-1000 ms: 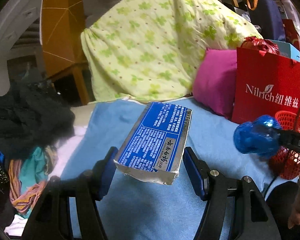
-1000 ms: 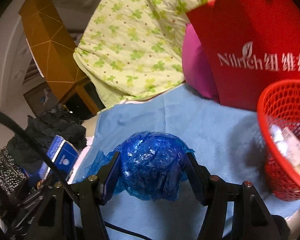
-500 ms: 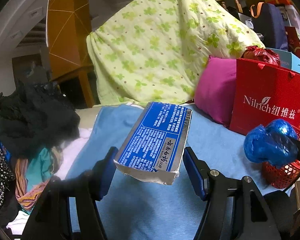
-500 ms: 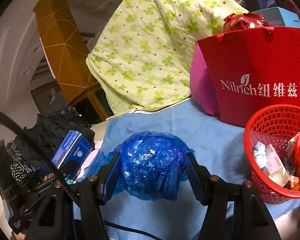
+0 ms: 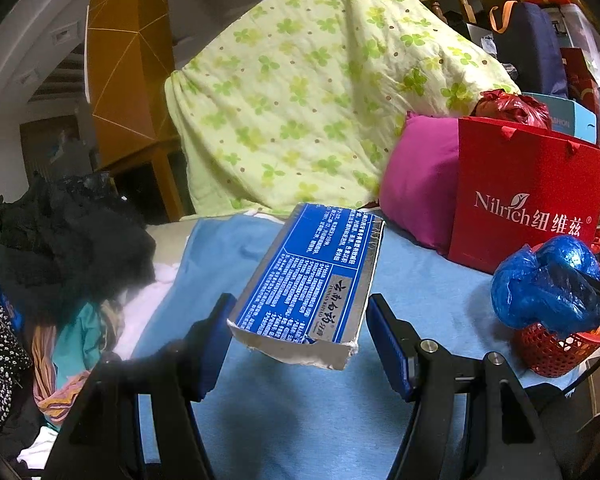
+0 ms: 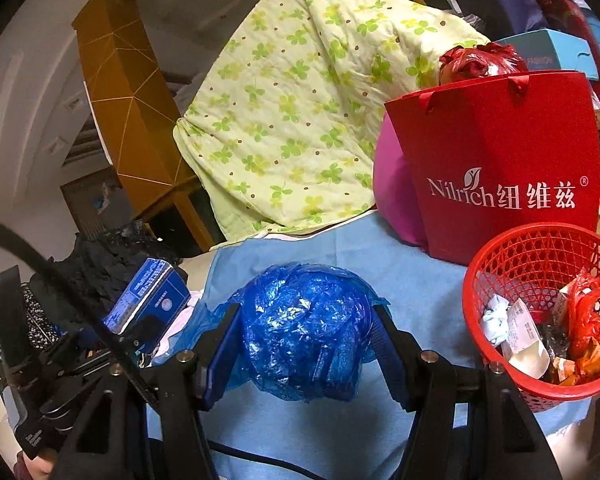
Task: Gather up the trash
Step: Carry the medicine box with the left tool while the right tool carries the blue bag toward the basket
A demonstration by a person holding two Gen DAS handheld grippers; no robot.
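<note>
Red gift bag (image 6: 500, 168) behind red basket (image 6: 540, 394); pink cushion (image 6: 394, 196) beside.

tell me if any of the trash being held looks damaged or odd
The blue box clamped in the left gripper has a torn, ragged near end. The blue plastic bag in the right gripper is just crumpled.

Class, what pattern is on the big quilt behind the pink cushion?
Green clover leaves on pale yellow quilt; left wrist view.

Torn blue box (image 5: 308, 284) and crumpled blue bag (image 6: 306, 330) held aloft.
</note>
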